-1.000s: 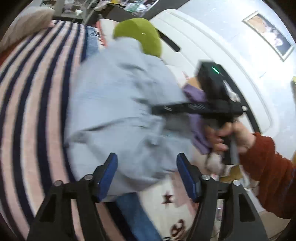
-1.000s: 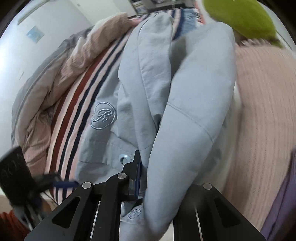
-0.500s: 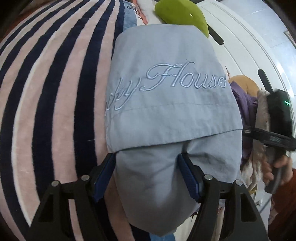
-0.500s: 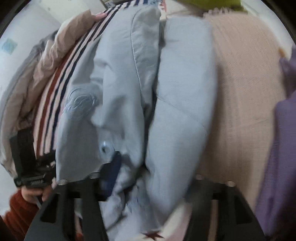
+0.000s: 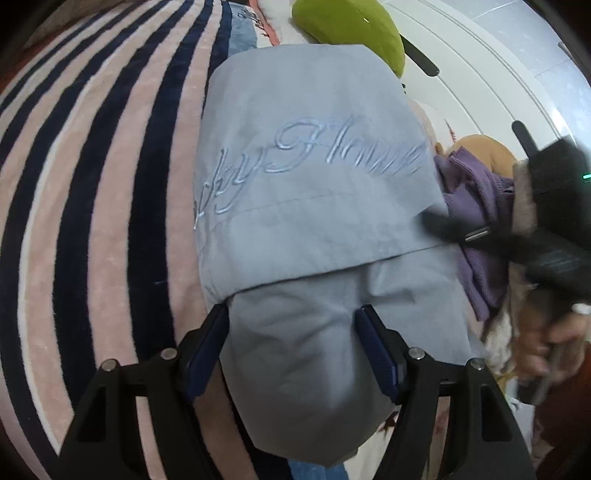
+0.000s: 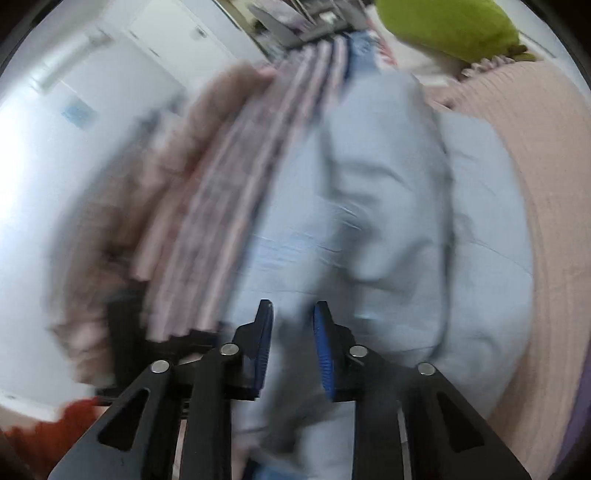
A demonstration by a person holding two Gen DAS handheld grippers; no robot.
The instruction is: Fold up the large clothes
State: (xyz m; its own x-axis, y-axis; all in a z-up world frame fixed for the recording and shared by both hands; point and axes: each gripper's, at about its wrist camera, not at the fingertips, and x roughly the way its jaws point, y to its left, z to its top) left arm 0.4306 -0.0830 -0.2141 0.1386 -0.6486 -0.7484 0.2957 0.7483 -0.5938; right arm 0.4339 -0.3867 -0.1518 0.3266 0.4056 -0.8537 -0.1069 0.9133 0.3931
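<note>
A light blue jacket (image 5: 314,166) lies folded on the striped blanket (image 5: 92,184), embroidered script facing up. My left gripper (image 5: 291,314) is low over its near end. Its jaws stand wide, and a rounded bulge of the blue cloth fills the space between the blue pads (image 5: 207,350). In the blurred right wrist view the jacket (image 6: 369,203) stretches away from my right gripper (image 6: 293,308). Its jaws are closing, with a narrow gap left between the pads. Blue cloth shows through the gap, but I see no pad pressing on it.
A green cushion (image 5: 351,33) and a white headboard (image 5: 480,74) lie beyond the jacket. A purple garment (image 5: 476,221) sits at its right, beside a hand (image 5: 546,343) on a black handle. A pink knitted cover (image 6: 535,147) runs along the right.
The left gripper came down onto the jacket, which now lies folded with the script on top. The right gripper let go of the jacket, opened wide, then narrowed again while moving.
</note>
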